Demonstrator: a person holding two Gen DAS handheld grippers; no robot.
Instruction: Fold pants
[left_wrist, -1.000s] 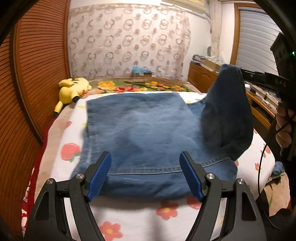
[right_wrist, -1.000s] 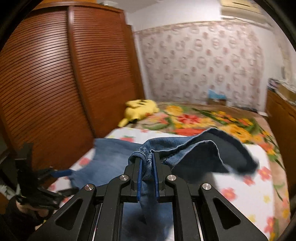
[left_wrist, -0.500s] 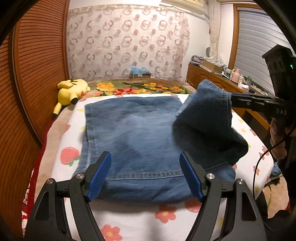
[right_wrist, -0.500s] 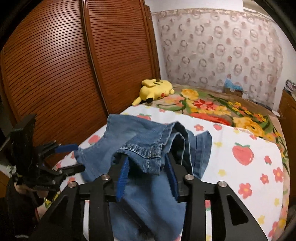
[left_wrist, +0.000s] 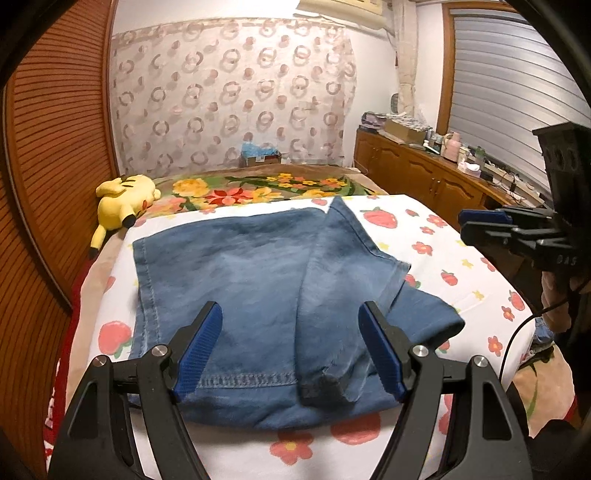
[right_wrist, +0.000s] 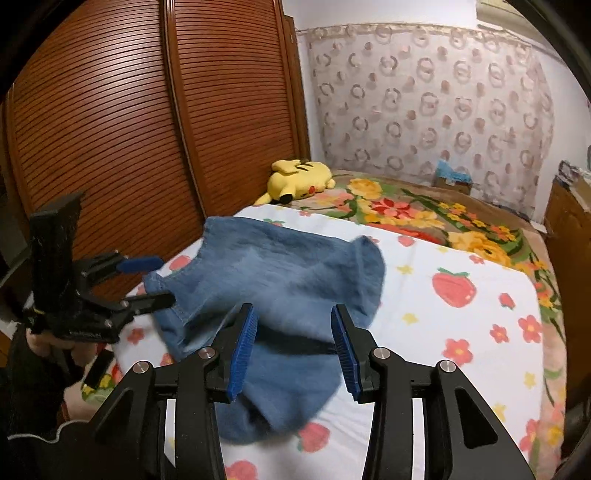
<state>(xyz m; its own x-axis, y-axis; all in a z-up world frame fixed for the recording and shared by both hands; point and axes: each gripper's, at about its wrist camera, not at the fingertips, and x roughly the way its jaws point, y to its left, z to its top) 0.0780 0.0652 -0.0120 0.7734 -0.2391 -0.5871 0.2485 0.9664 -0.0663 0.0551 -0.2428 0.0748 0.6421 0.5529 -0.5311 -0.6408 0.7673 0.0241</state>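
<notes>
Blue denim pants (left_wrist: 258, 280), soft and heavy, lying on white strawberry-and-flower bed sheet (left_wrist: 443, 243), partly folded; one flap (left_wrist: 343, 280) laid crookedly across the main panel, its edge running diagonally, a corner (left_wrist: 432, 321) sticking out past the right side.

Left gripper (left_wrist: 288, 350): black frame, blue pads, fingers spread wide, nothing between them, hovering just above the near hem. Right gripper (right_wrist: 291, 350): same build, fingers released and apart, empty, poised over the near bulge of denim.

Risks, as judgement:
- Skewed flap likely to lock in a lopsided fold if next crease made without squaring; cause: diagonal edge and overhanging corner.
- Bunched lump at near edge (left_wrist: 325, 384) liable to trap thickness and let the stack spring open.
- Pinching a single layer rather than all layers would peel the flap back off.
- Pants close to the sheet's near edge; a tug toward the person could drag them off the bed.
- Yellow plush toy (left_wrist: 123, 201) well apart from the denim, little hazard.

Count:
- Pants: one.
- Grippers: two, both unloaded.
- Plush toy: one.
- Floral blanket (left_wrist: 258, 184) beyond the sheet: one.
- Wooden slatted wardrobe (right_wrist: 129, 129) alongside the bed: one, number of doors not fully shown.
</notes>
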